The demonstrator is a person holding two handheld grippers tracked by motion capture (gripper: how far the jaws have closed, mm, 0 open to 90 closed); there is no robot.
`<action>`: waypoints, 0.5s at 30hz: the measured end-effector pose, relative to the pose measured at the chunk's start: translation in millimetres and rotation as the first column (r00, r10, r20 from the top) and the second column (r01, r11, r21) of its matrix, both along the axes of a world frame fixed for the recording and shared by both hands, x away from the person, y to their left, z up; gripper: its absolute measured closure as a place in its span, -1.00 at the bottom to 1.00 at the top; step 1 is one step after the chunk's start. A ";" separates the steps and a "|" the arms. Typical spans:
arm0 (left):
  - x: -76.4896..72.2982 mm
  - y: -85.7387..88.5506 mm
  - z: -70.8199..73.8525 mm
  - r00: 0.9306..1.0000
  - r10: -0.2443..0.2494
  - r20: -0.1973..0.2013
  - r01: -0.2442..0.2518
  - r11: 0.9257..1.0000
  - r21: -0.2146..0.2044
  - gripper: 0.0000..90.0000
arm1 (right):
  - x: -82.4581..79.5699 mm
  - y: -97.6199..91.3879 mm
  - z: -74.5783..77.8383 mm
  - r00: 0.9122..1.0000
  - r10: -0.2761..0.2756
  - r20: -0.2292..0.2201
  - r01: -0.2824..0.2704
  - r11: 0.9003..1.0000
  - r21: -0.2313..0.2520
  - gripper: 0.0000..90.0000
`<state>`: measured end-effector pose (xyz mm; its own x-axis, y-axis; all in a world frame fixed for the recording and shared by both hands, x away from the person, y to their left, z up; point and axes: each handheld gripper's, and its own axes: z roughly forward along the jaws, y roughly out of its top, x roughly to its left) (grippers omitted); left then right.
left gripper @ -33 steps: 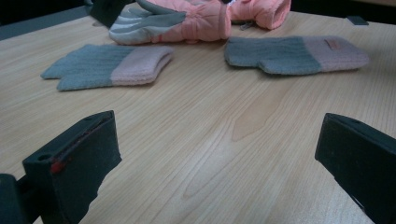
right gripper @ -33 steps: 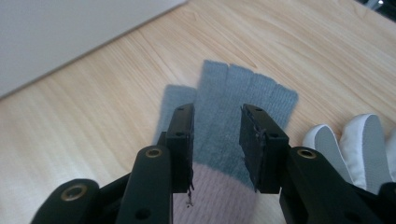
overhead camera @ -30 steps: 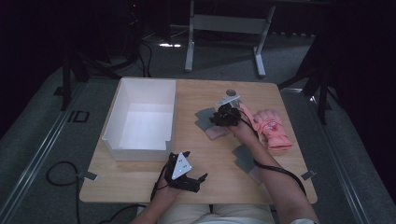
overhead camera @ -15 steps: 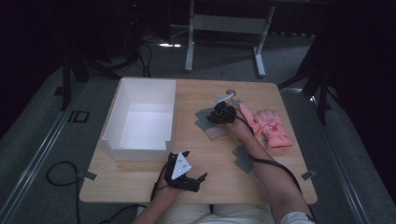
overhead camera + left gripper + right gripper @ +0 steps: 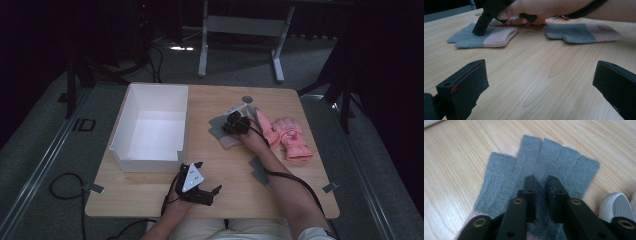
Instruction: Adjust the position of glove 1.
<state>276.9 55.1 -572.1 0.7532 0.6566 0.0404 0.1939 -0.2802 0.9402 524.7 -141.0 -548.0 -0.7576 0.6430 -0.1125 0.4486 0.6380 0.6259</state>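
White box (image 5: 152, 127) sits at left of the tabletop (image 5: 210, 197), open side up. Near the front edge, the left hand-held gripper (image 5: 202, 192) rests low w/ jaws spread wide, nothing between them; its own view looks across bare wood toward the gloves. Center: grey glove (image 5: 536, 177) w/ pink cuff lies flat, fingers spread. The right hand-held gripper (image 5: 541, 195) is down on it, jaws have just been closing, now a narrow gap pinching a ridge of grey knit at the palm. 2nd grey glove (image 5: 580, 32) lies flat near the right forearm, apart from the 1st. Far right: pink gloves (image 5: 287, 137) lie just beside the right hand.
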 end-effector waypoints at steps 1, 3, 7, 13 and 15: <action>0.0 0.0 0.0 1.000 -0.001 0.000 0.001 1.000 0.000 -1.00 | -0.2 0.6 0.5 1.000 -0.018 -0.009 0.018 1.000 0.004 0.83; 0.0 -0.2 0.0 1.000 0.000 0.000 0.000 1.000 0.001 -1.00 | -0.4 1.2 1.2 0.999 -0.032 -0.017 0.032 0.999 0.010 0.86; 0.1 -0.1 0.0 1.000 0.000 -0.001 0.000 1.000 0.000 -1.00 | -4.8 2.5 7.0 0.997 -0.074 -0.013 0.075 0.997 0.021 0.89; 0.2 0.0 0.0 1.000 0.005 -0.002 -0.005 1.000 0.000 -1.00 | -41.2 -4.9 54.9 0.989 -0.139 0.043 0.132 0.981 0.139 0.90; 0.1 -0.3 0.0 1.000 0.006 -0.001 -0.006 1.000 0.002 -1.00 | -55.6 -8.9 73.7 0.985 -0.164 0.051 0.151 0.970 0.193 0.90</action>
<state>277.0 54.8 -572.1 0.7494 0.6608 0.0406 0.1965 -0.2806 0.9395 469.0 -149.9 -474.3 -0.6399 0.7680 -0.0252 0.4874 0.4310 0.7594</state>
